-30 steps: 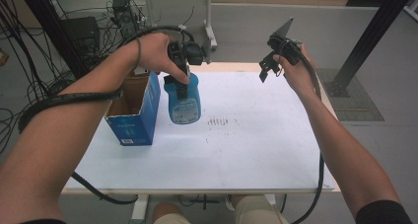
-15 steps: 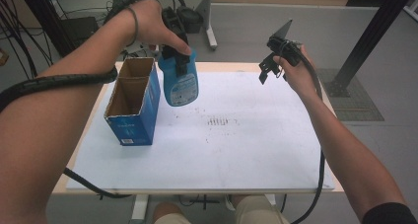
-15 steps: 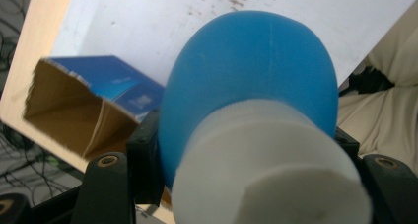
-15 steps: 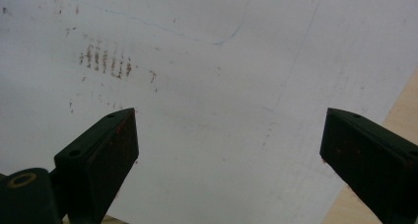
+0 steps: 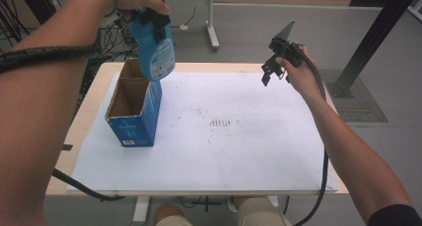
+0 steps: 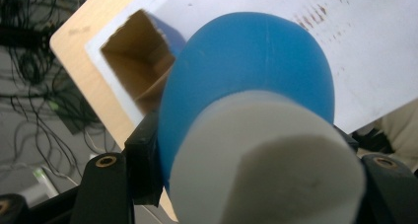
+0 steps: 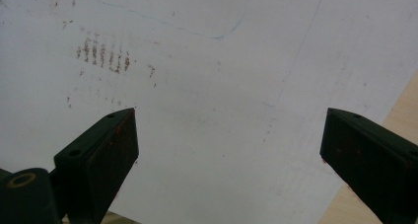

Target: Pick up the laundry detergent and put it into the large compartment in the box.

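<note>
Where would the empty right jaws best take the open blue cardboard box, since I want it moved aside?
Grip the blue cardboard box by its long right wall, coming from above: the top is open and that thin upright wall faces bare table, so it probably fits between the jaws.

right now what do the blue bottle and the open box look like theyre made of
Blue bottle: probably plastic, smooth with a soft sheen, printed label and white cap. Open box: cardboard, raw brown inside with ragged top edges, glossy blue print outside.
</note>
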`<act>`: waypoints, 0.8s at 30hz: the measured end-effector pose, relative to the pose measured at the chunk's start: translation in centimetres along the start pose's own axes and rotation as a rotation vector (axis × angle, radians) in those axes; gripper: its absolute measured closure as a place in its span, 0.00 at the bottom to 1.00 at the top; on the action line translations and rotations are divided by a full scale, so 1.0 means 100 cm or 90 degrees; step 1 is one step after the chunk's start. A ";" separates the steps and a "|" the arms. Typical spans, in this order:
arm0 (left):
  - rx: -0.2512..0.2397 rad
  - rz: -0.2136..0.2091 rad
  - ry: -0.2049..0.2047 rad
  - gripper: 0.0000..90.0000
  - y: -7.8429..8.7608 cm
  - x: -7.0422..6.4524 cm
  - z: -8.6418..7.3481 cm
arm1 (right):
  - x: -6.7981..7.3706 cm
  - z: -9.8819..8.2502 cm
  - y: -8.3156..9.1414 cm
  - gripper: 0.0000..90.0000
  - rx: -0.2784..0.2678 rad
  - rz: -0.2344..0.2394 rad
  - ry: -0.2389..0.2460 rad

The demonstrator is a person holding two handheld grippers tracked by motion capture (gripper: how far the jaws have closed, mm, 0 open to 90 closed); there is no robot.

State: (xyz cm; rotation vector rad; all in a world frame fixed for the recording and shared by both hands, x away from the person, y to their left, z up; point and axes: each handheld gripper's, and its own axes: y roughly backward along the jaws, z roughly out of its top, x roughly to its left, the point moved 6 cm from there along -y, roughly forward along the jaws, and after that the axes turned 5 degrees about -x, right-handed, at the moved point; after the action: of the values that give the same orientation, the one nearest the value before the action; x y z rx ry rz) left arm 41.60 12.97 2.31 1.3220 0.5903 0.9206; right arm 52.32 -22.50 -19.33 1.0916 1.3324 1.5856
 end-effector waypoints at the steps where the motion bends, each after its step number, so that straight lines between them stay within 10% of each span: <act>1: 0.003 0.002 0.015 0.41 0.003 0.004 0.000 | 0.001 0.000 0.000 0.09 0.002 0.000 0.000; 24: -0.020 0.039 0.240 0.41 0.045 0.060 -0.024 | 0.007 0.001 0.000 0.09 0.000 -0.006 0.007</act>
State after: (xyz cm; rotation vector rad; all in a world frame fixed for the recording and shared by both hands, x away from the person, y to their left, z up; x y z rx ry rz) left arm 41.80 19.23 7.07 1.1497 0.8248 1.2374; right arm 52.15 -21.82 -19.21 1.0764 1.3430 1.5867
